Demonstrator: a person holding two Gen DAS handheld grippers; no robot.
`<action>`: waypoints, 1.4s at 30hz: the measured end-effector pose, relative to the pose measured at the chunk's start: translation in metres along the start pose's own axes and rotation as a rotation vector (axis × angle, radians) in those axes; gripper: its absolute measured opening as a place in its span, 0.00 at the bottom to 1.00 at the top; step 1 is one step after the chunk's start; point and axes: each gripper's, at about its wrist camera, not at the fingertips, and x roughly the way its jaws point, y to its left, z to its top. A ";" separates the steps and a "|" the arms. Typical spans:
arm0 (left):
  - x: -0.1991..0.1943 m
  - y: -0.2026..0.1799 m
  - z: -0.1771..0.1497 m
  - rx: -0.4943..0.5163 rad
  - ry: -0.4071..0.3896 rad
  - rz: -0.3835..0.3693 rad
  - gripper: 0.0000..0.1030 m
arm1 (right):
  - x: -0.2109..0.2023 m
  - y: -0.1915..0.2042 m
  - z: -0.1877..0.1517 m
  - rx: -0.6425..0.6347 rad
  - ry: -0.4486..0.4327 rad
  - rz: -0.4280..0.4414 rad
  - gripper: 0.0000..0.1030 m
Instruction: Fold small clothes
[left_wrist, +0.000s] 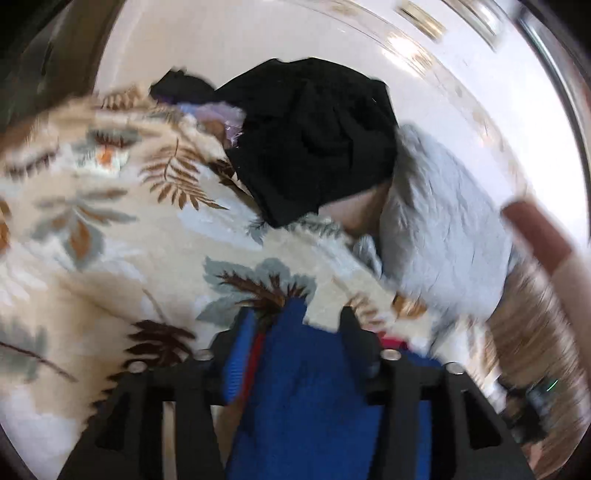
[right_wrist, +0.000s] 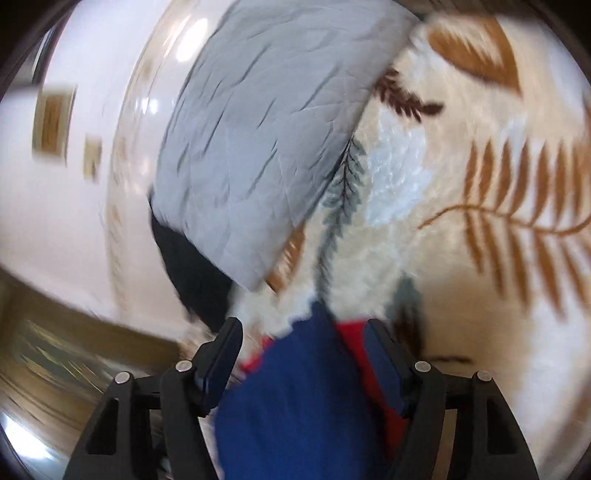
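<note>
A blue garment with red trim (left_wrist: 306, 387) lies on a cream blanket printed with leaves (left_wrist: 110, 221). My left gripper (left_wrist: 295, 332) stands open around the garment's near part, the cloth lying between its spread fingers. In the right wrist view the same blue garment (right_wrist: 295, 398) shows a red edge (right_wrist: 354, 332). My right gripper (right_wrist: 303, 339) is open wide over it, with a gap between the left pad and the cloth. A black garment (left_wrist: 314, 140) and a folded grey garment (left_wrist: 443, 229) lie farther off on the blanket.
The grey garment (right_wrist: 266, 122) partly covers the black one (right_wrist: 192, 266) near the blanket's (right_wrist: 461, 184) edge. A purple item (left_wrist: 221, 114) peeks out beside the black garment. White glossy floor (left_wrist: 221, 37) surrounds the blanket. A blurred reddish-brown and pale shape (left_wrist: 539, 236) crosses the right.
</note>
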 end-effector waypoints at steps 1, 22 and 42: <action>-0.003 -0.010 -0.009 0.050 0.032 0.002 0.54 | -0.004 0.010 -0.007 -0.065 0.015 -0.054 0.69; -0.025 -0.004 -0.109 0.190 0.216 0.227 0.57 | -0.041 -0.010 -0.138 -0.342 0.195 -0.461 0.06; 0.030 -0.023 -0.111 0.281 0.245 0.283 0.88 | 0.047 0.035 -0.093 -0.375 0.157 -0.455 0.11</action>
